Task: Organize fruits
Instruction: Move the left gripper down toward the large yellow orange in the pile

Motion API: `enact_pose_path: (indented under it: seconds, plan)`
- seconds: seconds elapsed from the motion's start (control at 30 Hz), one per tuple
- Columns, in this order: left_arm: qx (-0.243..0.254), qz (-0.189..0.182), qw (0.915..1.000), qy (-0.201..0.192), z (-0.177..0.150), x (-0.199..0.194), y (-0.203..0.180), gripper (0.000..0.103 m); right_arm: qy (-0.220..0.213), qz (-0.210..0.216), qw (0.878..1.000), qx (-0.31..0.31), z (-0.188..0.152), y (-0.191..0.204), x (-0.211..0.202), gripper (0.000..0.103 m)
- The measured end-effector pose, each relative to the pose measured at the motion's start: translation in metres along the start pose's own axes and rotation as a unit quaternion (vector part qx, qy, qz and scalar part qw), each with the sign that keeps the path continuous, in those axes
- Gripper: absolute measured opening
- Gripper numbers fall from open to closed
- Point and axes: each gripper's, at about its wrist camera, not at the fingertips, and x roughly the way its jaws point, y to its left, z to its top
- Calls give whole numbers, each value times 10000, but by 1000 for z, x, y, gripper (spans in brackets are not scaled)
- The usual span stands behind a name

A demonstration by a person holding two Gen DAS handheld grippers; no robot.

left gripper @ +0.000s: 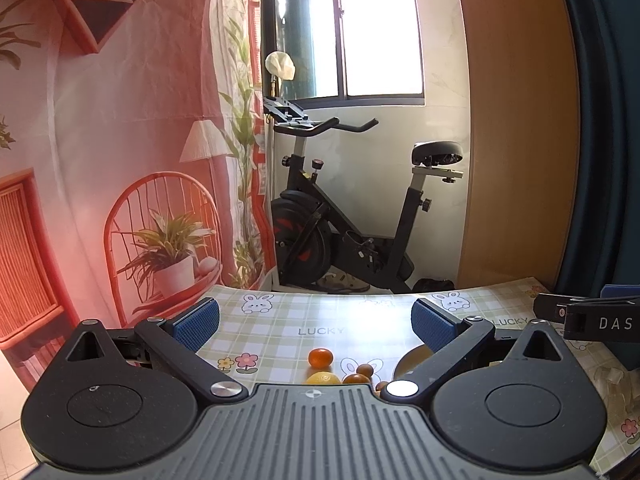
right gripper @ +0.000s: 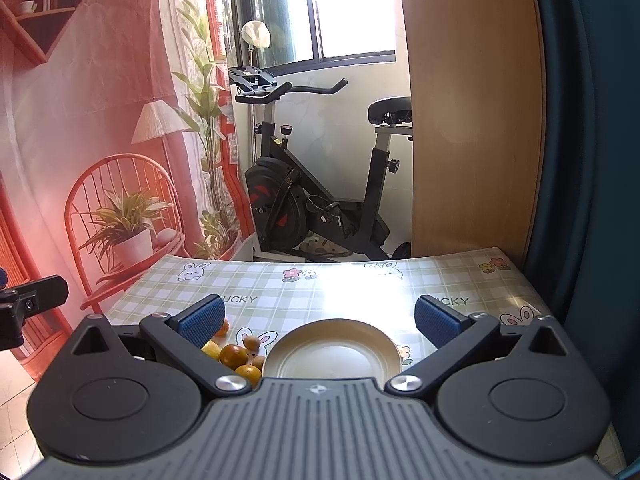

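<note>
The fruits sit in a loose bunch on the table [right gripper: 360, 280], which wears a green checked cloth with bunnies and flowers. From the right gripper's camera there is a lemon [right gripper: 211, 350], an orange [right gripper: 234, 355] beside it, a second orange [right gripper: 247, 372] nearer the camera, and a small brown round fruit [right gripper: 251, 343] just behind them. All lie just left of a shallow pale bowl [right gripper: 288, 344], which has nothing in it. From the left gripper's camera one more orange [left gripper: 320, 358] stands a little apart, farther along the cloth.

The right gripper [right gripper: 320, 320] hangs over the bowl with its blue pads [right gripper: 202, 322] spread wide, holding nothing and touching nothing. The left gripper [left gripper: 316, 324] is likewise spread wide and holds nothing, poised above the bunch of fruit.

Beyond the table stands a black exercise bike [right gripper: 316, 184] under a bright window [right gripper: 348, 8]. A printed backdrop [right gripper: 100, 140] with a chair and potted plant hangs on the left, and a wooden panel [right gripper: 472, 112] rises on the right.
</note>
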Motion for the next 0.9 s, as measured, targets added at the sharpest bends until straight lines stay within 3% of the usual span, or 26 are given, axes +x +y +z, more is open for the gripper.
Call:
enact_pose_path:
  seconds: [0.3, 0.57, 0.77, 0.9]
  plan:
    - [61, 256, 9995, -167, -13, 32, 4, 103, -291, 368, 9989, 38, -15, -16, 29, 103]
    - [32, 128, 9994, -318, -35, 61, 9, 103, -304, 524, 9972, -437, -39, -8, 63, 103]
    - [1, 5, 10000, -37, -52, 87, 11, 103, -273, 491, 9964, -627, -48, -2, 86, 103]
    - [20, -124, 9997, 232, -63, 106, 13, 103, -313, 536, 9971, -433, -55, -8, 101, 103]
